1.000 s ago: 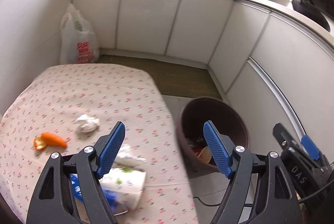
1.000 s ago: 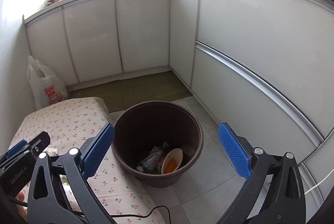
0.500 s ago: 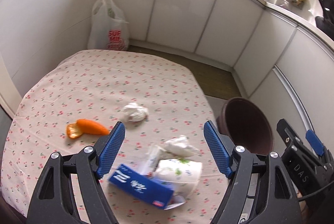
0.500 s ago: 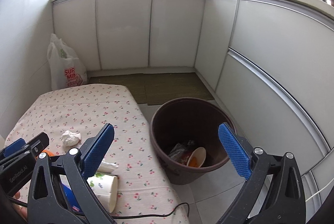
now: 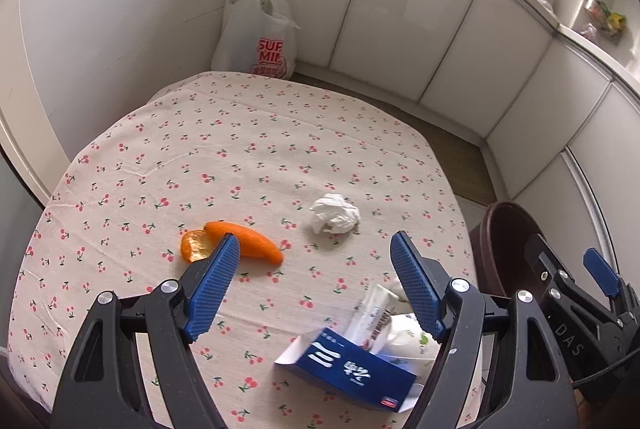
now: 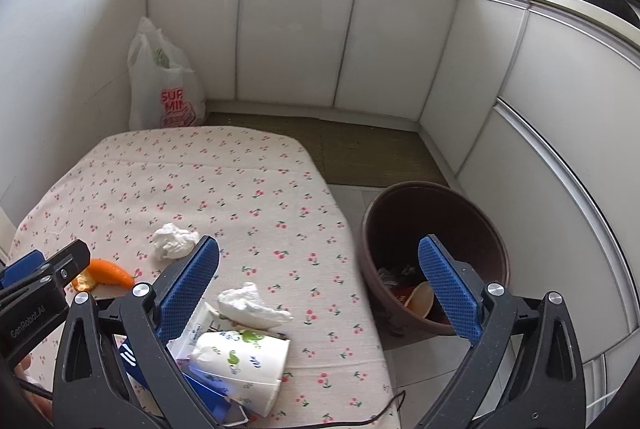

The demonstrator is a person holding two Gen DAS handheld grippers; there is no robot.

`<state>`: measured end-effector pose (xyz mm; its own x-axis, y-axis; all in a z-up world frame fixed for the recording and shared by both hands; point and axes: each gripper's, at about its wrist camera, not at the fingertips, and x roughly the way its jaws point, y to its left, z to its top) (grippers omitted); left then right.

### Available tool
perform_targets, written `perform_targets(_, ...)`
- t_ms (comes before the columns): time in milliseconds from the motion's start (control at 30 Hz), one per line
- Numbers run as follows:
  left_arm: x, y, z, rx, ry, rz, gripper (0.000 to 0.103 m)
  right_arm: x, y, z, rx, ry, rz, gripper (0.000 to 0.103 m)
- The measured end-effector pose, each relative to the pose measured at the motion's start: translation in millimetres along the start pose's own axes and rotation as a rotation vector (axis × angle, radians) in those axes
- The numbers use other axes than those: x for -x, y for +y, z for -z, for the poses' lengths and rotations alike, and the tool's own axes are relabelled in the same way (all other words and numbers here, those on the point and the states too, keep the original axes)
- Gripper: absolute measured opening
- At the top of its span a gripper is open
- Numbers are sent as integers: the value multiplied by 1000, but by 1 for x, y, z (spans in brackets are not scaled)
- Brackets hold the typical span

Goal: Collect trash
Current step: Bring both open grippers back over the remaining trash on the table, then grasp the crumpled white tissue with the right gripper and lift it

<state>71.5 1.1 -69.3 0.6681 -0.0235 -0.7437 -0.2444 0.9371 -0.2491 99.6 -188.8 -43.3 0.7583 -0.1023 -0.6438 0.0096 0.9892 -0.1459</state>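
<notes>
Left gripper angled down over the table, jaws wide apart, nothing between the pads. Its left fingertip sits in line with the orange peel; whether it touches cannot be told from this view. Right gripper also pitched down, jaws wide apart and empty, straddling the table's right edge: one finger over the cloth, the other over the brown bin. The two tools are side by side, close together; each shows at the edge of the other's view.

Trash on the cherry-print cloth:
- orange peel, left of centre, lying flat.
- crumpled tissue, near the middle, apart from the peel.
- blue carton, flap open, at the near right corner.
- paper cup on its side, touching the carton.
- a second tissue resting just behind the cup.
- a white tube-like wrapper leaning out of the pile.

Bin stands on the floor just beside the table's right edge, rim below the tabletop; some rubbish, including a cup, lies inside.

Open room: far half of the table is bare cloth. Table is boxed in by the wall on the left and white cabinets behind and to the right. A white shopping bag fills the far left corner on the floor. A strip of floor runs between table and cabinets.
</notes>
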Motion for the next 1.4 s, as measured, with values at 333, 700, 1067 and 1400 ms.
perform_targets(333,-21,51,-13,67,23,-55,76,-29,60,-4,138,58,-61,96)
perform_targets(700,-40,103,-21,162,49,-93,76,-94,119,-4,304,205,-142,96)
perform_targets(1067,-57,120,-21,225,103,-83,76,-164,165,10,421,396,-246,93)
perform_targets(1400,-73,119,-11,259,178,-62,77,-183,164,6,333,452,-377,53)
